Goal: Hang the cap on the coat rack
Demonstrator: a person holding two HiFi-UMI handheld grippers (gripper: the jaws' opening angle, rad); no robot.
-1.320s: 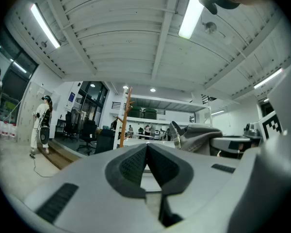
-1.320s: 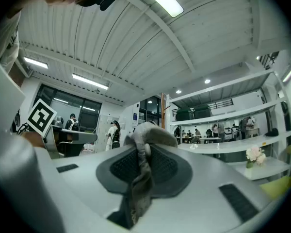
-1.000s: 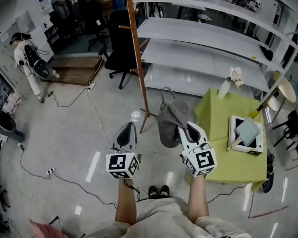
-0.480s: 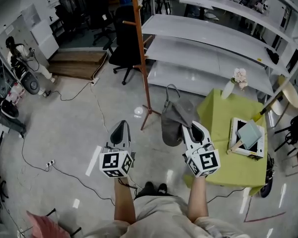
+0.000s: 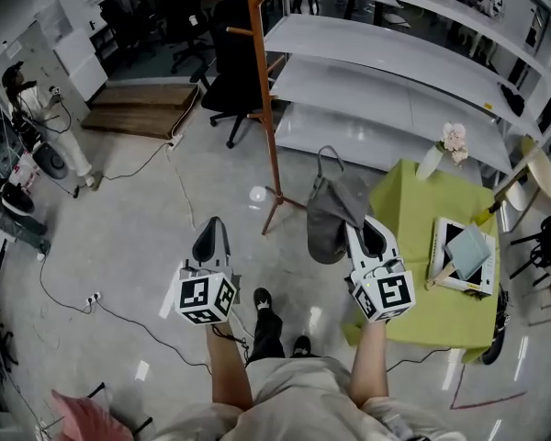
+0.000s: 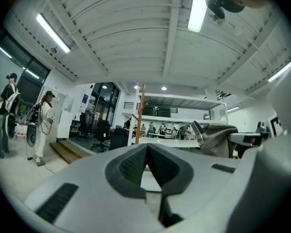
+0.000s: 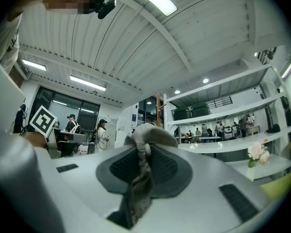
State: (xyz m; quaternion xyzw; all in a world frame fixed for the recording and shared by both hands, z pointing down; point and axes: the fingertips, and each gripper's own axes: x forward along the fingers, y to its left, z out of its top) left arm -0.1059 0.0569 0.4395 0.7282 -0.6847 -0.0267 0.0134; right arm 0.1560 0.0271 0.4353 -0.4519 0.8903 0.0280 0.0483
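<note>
You are holding both forearms forward, low in the head view. Your right gripper (image 5: 365, 234) is pinching the grey cap (image 5: 335, 211) at centre right. Your left gripper (image 5: 211, 234) is showing its jaws pressed together, empty. The frame's upper edge is cutting off the coat rack (image 5: 267, 108).

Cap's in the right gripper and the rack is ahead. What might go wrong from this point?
1. The right gripper pinches only a fold of the cap, and the rest dangles; it may slip out on the way.
2. The coat rack is tall on thin legs; a hard push onto a peg might rock it.
3. A cable lies on the floor near the rack, a possible trip hazard.
</note>
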